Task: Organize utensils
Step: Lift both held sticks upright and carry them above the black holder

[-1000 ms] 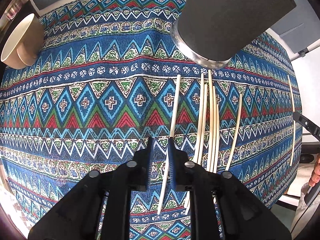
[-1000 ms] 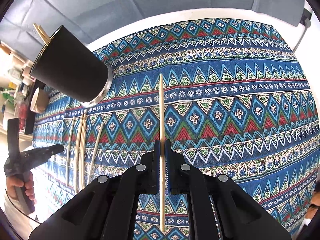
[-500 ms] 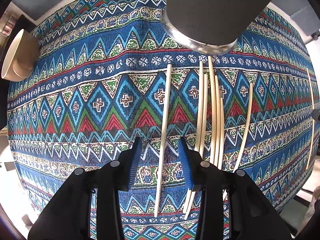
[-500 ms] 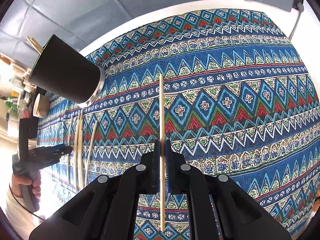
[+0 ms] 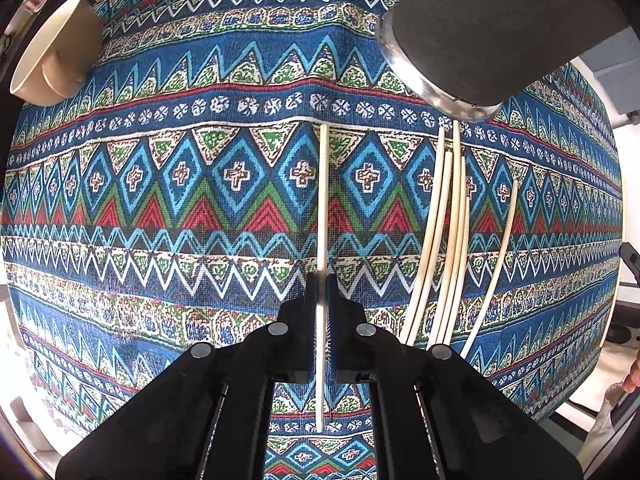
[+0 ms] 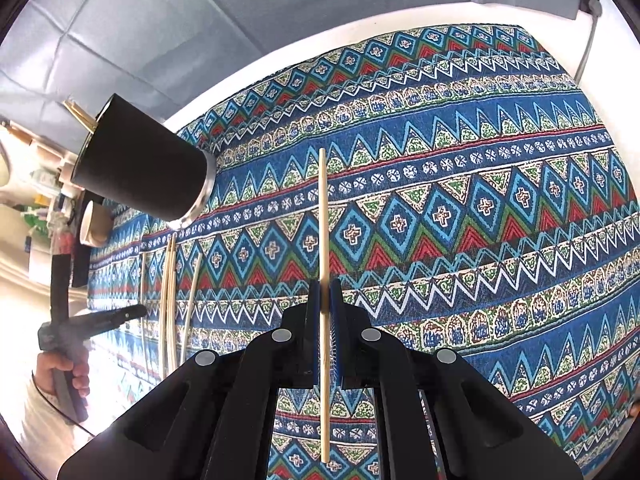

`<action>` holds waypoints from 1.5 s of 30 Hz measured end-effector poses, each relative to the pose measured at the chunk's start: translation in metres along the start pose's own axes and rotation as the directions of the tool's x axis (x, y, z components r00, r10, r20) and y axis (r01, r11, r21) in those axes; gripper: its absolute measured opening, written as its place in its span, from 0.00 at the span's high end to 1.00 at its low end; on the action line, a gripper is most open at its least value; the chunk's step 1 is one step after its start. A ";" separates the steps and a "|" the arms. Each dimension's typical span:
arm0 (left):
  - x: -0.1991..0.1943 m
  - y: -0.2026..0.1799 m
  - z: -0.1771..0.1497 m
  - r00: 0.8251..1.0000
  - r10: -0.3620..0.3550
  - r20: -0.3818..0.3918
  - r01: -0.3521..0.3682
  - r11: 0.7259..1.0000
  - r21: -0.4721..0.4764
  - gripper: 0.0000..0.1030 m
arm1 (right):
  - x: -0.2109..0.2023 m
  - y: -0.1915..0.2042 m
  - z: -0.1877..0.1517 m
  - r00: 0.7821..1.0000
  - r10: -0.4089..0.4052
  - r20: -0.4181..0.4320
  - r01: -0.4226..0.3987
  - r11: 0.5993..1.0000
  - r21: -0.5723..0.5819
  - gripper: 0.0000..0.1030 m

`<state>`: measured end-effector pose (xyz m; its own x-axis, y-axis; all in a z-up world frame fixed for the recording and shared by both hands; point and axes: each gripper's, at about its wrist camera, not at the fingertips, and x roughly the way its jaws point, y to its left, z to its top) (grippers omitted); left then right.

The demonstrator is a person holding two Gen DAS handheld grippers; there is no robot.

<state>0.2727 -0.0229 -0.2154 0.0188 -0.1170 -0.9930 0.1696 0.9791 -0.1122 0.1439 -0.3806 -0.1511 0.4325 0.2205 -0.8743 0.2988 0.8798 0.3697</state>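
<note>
In the left wrist view my left gripper (image 5: 322, 280) points straight down at the patterned cloth, its jaws closing on a single pale chopstick (image 5: 323, 200), with the pads pressing both sides. Several more chopsticks (image 5: 452, 240) lie bunched to its right, below the black holder cup (image 5: 500, 28). In the right wrist view my right gripper (image 6: 325, 286) is shut on another chopstick (image 6: 323, 216), held above the cloth. The black holder (image 6: 144, 172) stands at the left with chopstick ends (image 6: 80, 114) sticking out of its top.
A beige cup (image 5: 52, 56) sits at the far left edge of the cloth (image 5: 160, 184). A hand (image 6: 60, 364) holds the left tool at the table's left side. A grey cushioned surface (image 6: 200, 20) lies behind the table.
My left gripper opened, dropped lower around the single chopstick and closed on it. The right gripper kept its chopstick and shifted a little sideways.
</note>
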 end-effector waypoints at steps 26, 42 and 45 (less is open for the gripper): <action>-0.210 0.035 0.009 0.920 0.052 0.389 -0.078 0.996 0.051 0.96 | -0.063 0.103 0.093 0.959 0.234 0.161 -0.205 0.963 -0.176 0.95; -0.265 -0.009 0.045 0.829 -0.079 0.553 0.008 0.992 0.129 0.96 | -0.095 0.177 0.139 0.899 0.337 0.281 -0.230 0.907 -0.352 0.95; -0.266 -0.022 0.049 0.782 -0.109 0.614 0.009 0.986 0.164 0.96 | -0.092 0.182 0.145 0.862 0.404 0.305 -0.282 0.884 -0.373 0.95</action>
<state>0.3120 -0.0212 0.0530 0.6013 -0.3008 -0.7402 0.3293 0.9374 -0.1135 0.2820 -0.3015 0.0419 0.7533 0.4169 -0.5087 -0.1753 0.8727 0.4557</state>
